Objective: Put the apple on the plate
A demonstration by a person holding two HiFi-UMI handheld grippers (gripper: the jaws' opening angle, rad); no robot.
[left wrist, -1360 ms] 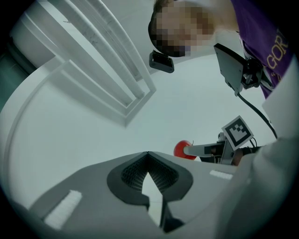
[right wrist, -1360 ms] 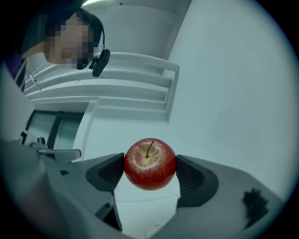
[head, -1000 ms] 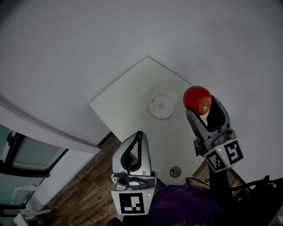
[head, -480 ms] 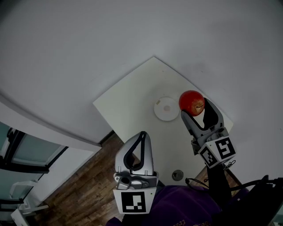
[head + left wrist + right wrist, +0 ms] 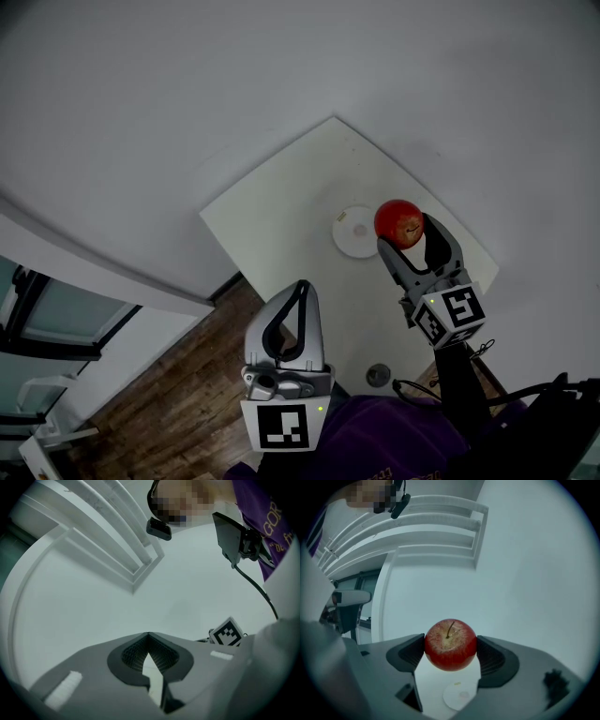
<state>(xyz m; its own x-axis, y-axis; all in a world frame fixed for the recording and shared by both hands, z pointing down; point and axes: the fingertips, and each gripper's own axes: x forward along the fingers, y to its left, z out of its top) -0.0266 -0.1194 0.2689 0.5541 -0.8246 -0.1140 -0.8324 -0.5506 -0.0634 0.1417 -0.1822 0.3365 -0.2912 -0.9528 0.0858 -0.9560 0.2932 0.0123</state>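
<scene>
- The right gripper (image 5: 409,234) is clamping a red apple (image 5: 398,223) in the air above a white square desk (image 5: 281,206). In the right gripper view its two dark fingers (image 5: 493,656) are pressing on either side of the apple (image 5: 450,645), stem up.
- A small white round plate (image 5: 352,232) is lying near the middle of the desk. From the head view the apple is overlapping the plate's right rim. In the right gripper view the plate (image 5: 459,696) is showing below the fruit, in the gap between the fingers.
- The apple is clear of the plate and not resting on it.
- The left gripper (image 5: 297,284) is hanging low over the desk's near left edge, by the wooden floor (image 5: 169,403). Its fingers (image 5: 117,656) are meeting at the tips with nothing between them, pointing at a pale wall.
- A small round grey disc (image 5: 378,375) is sitting on the desk toward its near corner, well apart from the plate.
- The person's purple garment (image 5: 394,441) is filling the bottom edge of the head view.
</scene>
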